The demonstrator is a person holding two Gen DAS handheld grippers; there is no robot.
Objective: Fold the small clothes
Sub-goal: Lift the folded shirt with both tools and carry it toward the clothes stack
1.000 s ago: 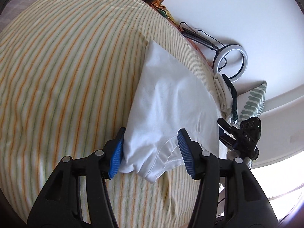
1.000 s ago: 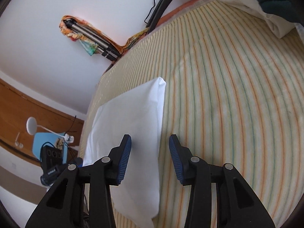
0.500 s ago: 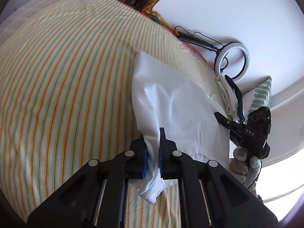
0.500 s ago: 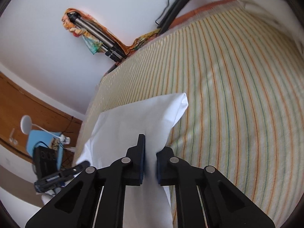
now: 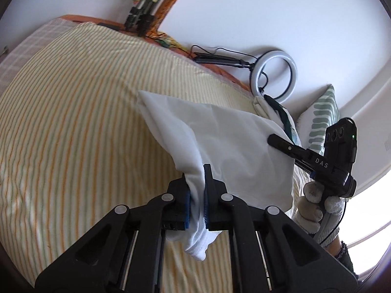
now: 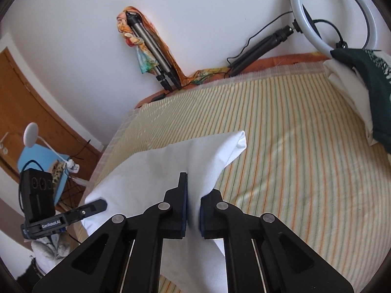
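Note:
A white garment (image 5: 220,136) is lifted off the striped bedspread (image 5: 73,122), stretched between both grippers. My left gripper (image 5: 196,190) is shut on its near edge, and a loose end hangs below the jaws. My right gripper (image 6: 193,195) is shut on the opposite edge of the same white garment (image 6: 171,166). The right gripper also shows in the left wrist view (image 5: 281,141), at the cloth's right side. The left gripper shows in the right wrist view (image 6: 97,206), at the cloth's left corner. The garment's far corner (image 6: 240,138) sags toward the bed.
A pile of white and dark green clothes (image 6: 361,85) lies at the bed's far right. A ring light on a tripod (image 6: 337,12) and a folded tripod (image 6: 151,48) lean on the wall. A patterned pillow (image 5: 322,119) is at the right.
Both grippers closed on the white garment's edges and lifted it off the bedspread. It lay flat a second ago and now hangs between them.

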